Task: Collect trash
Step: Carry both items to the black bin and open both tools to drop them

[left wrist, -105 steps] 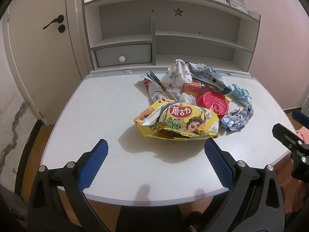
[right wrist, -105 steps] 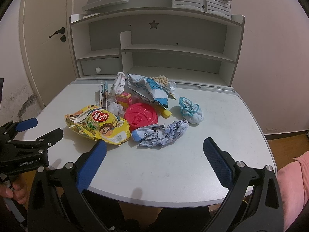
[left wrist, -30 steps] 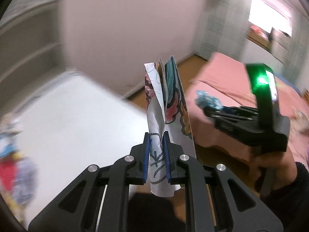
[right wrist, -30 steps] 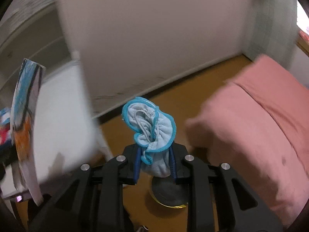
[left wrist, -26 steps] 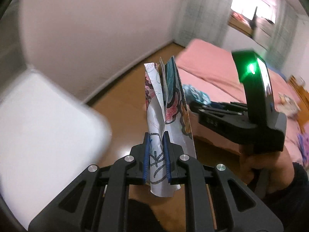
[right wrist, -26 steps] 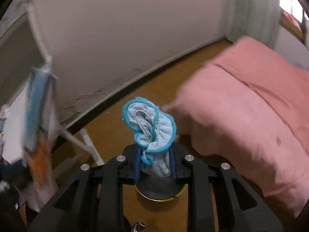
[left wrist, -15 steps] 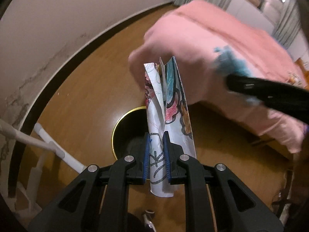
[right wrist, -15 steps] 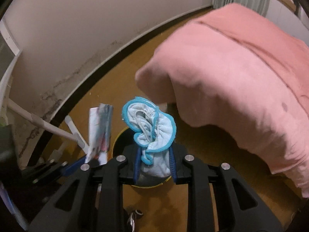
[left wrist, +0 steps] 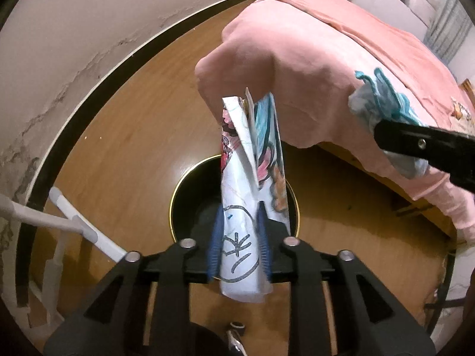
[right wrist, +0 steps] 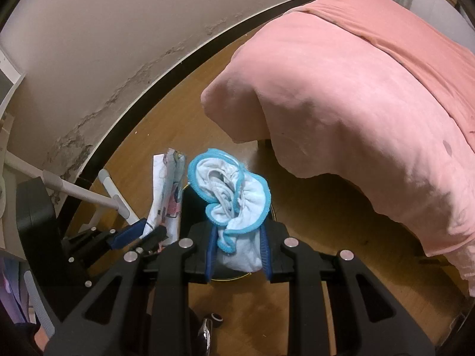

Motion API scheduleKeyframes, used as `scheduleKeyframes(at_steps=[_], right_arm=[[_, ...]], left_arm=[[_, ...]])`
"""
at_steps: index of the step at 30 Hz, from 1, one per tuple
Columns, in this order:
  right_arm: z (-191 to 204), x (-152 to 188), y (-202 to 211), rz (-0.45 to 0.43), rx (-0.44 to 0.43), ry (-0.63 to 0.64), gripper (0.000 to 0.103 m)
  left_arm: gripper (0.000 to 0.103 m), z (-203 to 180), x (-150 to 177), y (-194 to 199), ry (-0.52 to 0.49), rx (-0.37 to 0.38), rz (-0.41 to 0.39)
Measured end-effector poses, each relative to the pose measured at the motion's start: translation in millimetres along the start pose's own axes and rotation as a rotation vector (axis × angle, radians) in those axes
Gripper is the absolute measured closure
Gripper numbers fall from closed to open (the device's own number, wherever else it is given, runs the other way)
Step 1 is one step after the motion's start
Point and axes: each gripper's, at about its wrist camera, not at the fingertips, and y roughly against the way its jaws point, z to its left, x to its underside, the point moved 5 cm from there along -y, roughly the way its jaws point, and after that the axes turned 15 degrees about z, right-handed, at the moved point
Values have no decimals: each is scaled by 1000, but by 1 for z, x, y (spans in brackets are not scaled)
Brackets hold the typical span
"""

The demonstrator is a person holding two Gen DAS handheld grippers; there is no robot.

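The step in hand is the drop into the bin [left wrist: 190, 204], a dark round one with a gold rim that stands on the wooden floor [left wrist: 124, 136] beside the pink bed [right wrist: 371, 95]. The left gripper [left wrist: 237, 237] points down over the bin, and its jaws have just been opening; the folded paper [left wrist: 252, 160] stands upright between the pads, which look slack on it now. The right gripper [right wrist: 237, 249] hangs just beside it, also over the bin, jaws clamped on a crumpled white cloth [right wrist: 231, 192] with blue edging. I judge the next move needs the left jaws wider so the paper falls free, then the right jaws must part above the opening.
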Motion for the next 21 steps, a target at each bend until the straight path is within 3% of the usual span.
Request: scheduleKeyframes(at_steps=[3,4,15,21], right_arm=[[0,-1,-3,8,-12,-1,79],[0,-1,-4,15,-16,0,79],[-3,10,-48,157,-101,-32,79],[7,11,-51,170,-113,-15,79]], left_arm=[[46,-4,1,7,-11,-13,-20],[45,-4,2,10,-12,-15,-31],[45,-10,33,62,-24,-9,-61],[43,-14,48,95,-33,18,-98]])
